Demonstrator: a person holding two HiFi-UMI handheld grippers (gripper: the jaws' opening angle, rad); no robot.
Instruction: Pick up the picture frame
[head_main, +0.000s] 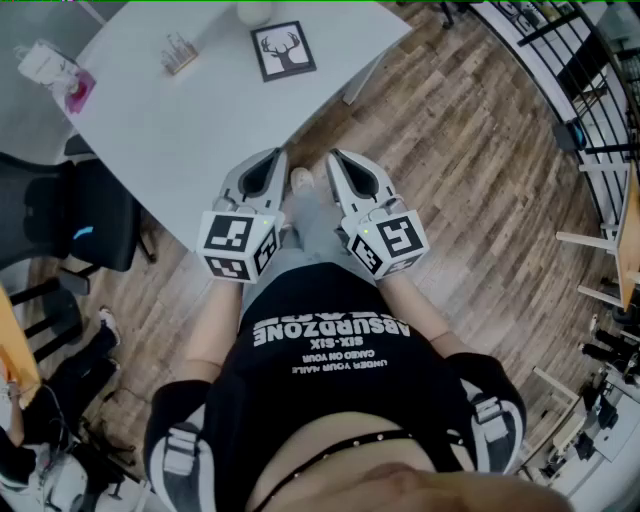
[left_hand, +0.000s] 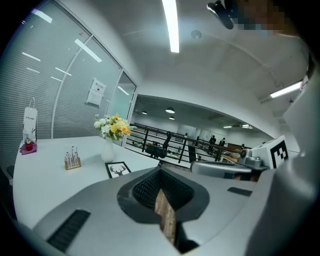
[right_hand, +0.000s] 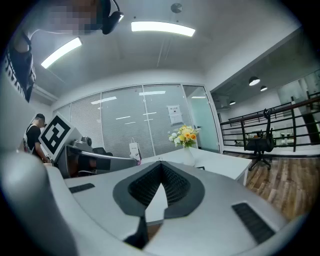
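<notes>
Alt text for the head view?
Seen from above, a person holds the left gripper and right gripper side by side, jaws together and empty, near a white table's edge. A deer-print picture frame lies flat on the table beyond them, untouched.

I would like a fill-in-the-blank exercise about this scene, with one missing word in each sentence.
1. The picture frame lies flat on the white ____.
2. The white vase near the frame holds ____.
3. The left gripper and the right gripper have shut jaws and hold ____.

Missing words: table; flowers; nothing.
</notes>
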